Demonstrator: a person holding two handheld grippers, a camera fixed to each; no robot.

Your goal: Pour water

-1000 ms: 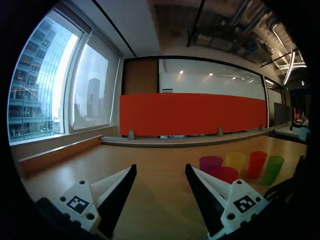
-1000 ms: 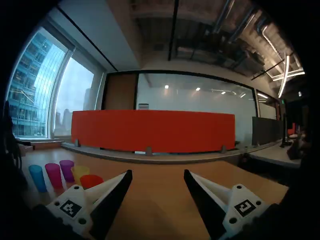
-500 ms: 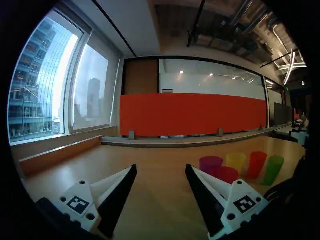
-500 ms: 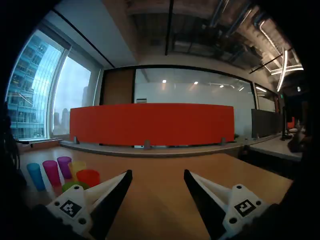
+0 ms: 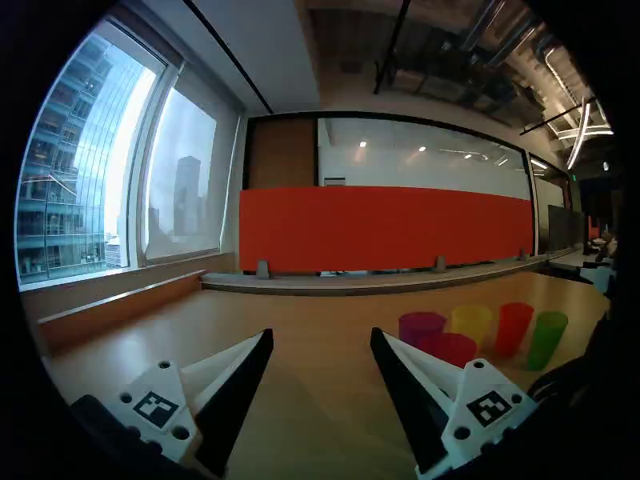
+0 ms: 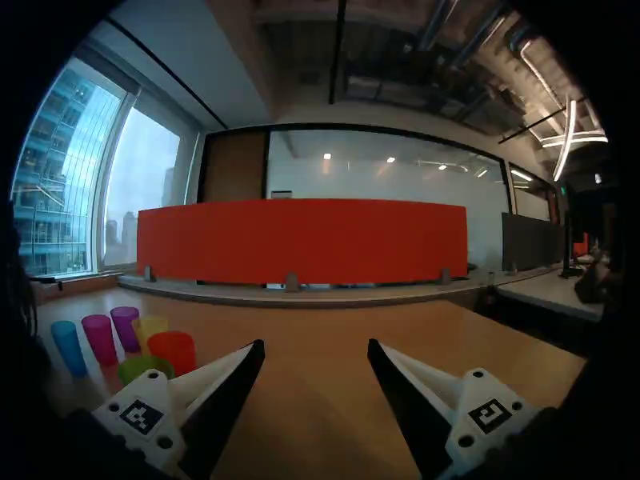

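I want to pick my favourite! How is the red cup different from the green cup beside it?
Colour: the red cup is orange-red, the green cup is bright green. Place: in the left gripper view the red cup stands left of the green cup and slightly farther back. Both stand upright on the wooden table, look see-through and share one shape. Whether either holds water cannot be told.

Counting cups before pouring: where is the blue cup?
In the right gripper view, the blue cup stands at the far left on the wooden table, just left of the magenta cup.
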